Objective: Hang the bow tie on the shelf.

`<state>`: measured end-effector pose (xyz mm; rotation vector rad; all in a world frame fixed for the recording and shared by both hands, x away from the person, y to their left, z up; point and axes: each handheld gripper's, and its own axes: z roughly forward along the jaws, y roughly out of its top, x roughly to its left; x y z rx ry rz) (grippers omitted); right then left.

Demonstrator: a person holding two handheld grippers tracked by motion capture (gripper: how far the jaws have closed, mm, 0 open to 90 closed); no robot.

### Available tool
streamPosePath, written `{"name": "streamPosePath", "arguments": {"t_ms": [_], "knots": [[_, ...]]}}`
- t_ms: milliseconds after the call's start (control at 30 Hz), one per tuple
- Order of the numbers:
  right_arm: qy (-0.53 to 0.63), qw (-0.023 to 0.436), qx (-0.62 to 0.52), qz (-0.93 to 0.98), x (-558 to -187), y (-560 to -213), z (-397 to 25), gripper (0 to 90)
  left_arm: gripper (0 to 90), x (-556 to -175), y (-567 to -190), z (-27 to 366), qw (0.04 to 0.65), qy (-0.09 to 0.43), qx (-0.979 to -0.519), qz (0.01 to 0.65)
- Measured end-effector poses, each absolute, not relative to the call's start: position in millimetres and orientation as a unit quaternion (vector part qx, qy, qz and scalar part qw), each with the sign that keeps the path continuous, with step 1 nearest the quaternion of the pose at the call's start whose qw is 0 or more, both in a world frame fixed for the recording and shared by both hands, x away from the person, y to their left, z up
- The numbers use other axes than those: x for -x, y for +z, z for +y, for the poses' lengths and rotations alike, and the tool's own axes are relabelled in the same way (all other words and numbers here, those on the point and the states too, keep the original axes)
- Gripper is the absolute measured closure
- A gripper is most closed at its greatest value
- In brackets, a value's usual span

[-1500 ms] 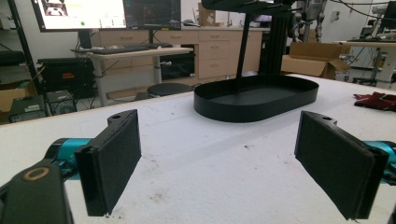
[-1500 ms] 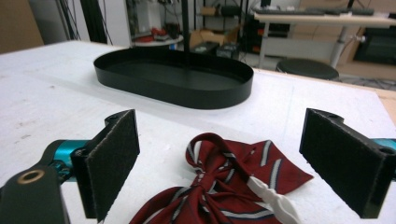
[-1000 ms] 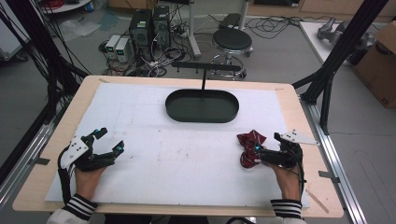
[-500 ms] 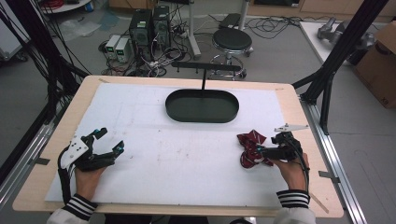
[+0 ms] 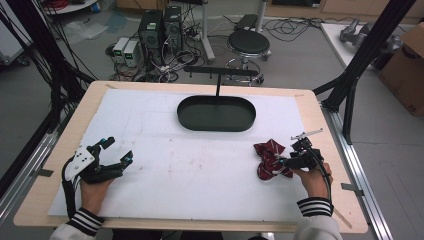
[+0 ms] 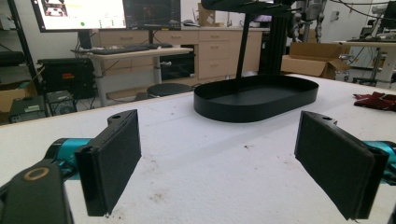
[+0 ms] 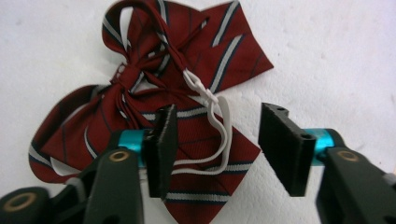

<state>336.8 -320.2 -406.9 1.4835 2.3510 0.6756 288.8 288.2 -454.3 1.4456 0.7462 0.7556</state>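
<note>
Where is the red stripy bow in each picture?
High view: the red striped bow lies on the white table cover at the right, just left of the right gripper.
Left gripper view: a small dark red patch at the far right edge.
Right gripper view: big and close, under the open jaws.
Shared landmark: the black oval tray, in the high and left gripper views.

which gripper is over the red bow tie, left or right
The right gripper: its open jaws straddle the white strap of the striped red bow tie. The left gripper sits open over bare table across from it.
</note>
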Motion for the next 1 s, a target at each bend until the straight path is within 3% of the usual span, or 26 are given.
{"name": "streamPosePath", "arguments": {"t_ms": [700,900,1000], "knots": [[0.195,0.109,-0.515,0.828,-345.8,-415.1,-321.3,74.1,14.9,-289.0,-454.3,288.2,0.625,0.329,-0.629,0.326],[0.192,0.097,-0.512,0.832,-347.2,-416.4,-319.7,86.4,14.9,-289.0,-454.3,288.2,0.625,0.328,-0.628,0.326],[0.190,0.098,-0.509,0.834,-346.8,-416.0,-318.6,86.8,14.9,-289.0,-454.3,288.2,0.625,0.329,-0.629,0.326]]}}
